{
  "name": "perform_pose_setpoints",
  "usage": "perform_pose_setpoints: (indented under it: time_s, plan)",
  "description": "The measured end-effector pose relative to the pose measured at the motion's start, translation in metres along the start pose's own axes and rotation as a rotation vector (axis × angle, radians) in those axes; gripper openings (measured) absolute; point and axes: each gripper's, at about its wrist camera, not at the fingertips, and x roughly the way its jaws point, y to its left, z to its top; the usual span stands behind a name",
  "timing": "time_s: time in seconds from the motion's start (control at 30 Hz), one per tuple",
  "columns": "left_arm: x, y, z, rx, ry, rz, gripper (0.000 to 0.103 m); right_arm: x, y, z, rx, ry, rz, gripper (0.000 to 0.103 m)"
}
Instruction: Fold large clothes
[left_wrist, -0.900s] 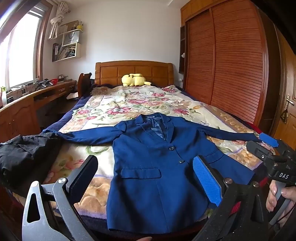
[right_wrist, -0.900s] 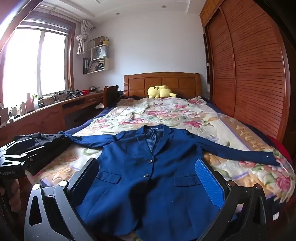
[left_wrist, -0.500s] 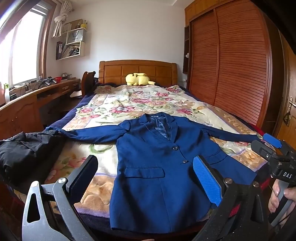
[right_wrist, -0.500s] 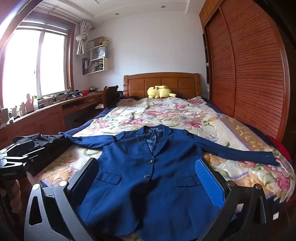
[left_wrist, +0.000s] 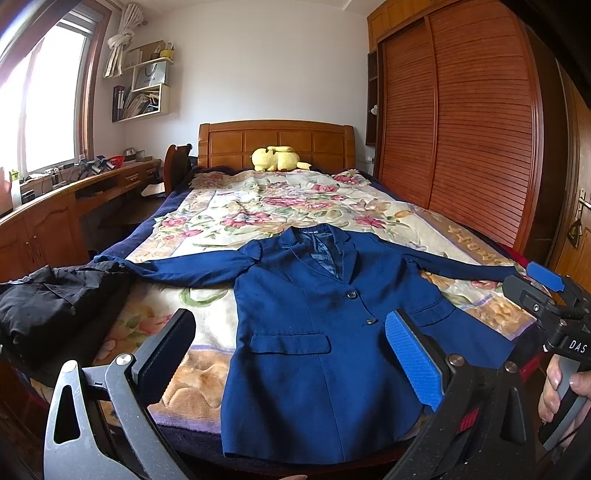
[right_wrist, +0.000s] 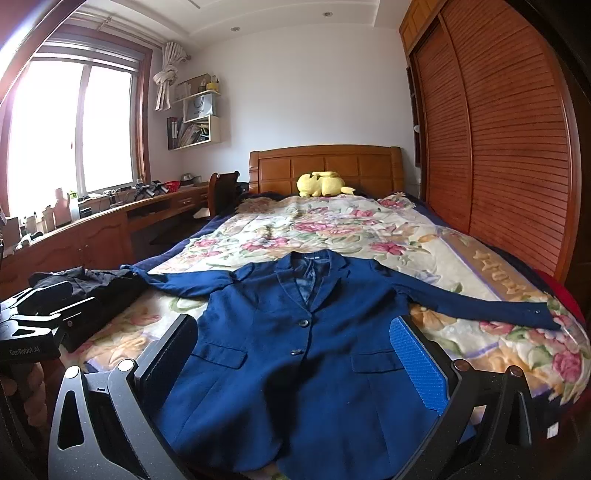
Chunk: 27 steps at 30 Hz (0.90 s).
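Observation:
A navy blue suit jacket (left_wrist: 314, 332) lies flat and face up on the flowered bed cover, both sleeves spread out sideways. It also shows in the right wrist view (right_wrist: 295, 354). My left gripper (left_wrist: 288, 354) is open and empty, above the jacket's hem near the bed's foot. My right gripper (right_wrist: 295, 354) is open and empty, also above the lower part of the jacket. The right gripper's body shows at the right edge of the left wrist view (left_wrist: 546, 306). The left gripper's body shows at the left edge of the right wrist view (right_wrist: 33, 325).
A pile of black clothes (left_wrist: 48, 306) lies at the bed's left front corner. A yellow plush toy (left_wrist: 277, 158) sits by the wooden headboard. A wooden desk (left_wrist: 55, 206) runs along the left wall under the window. A slatted wardrobe (left_wrist: 461, 122) stands at the right.
The left gripper has turned a little to the left, so the jacket sits further right in its view. The right gripper has hardly moved. Both stay open.

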Motion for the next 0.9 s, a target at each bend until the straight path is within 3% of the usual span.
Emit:
perform_pose_setpoints:
  time_s: [0.9]
  plan:
    - [-0.008, -0.01, 0.0, 0.017, -0.009, 0.008, 0.103, 0.001, 0.001, 0.0, 0.005, 0.004, 0.002, 0.103]
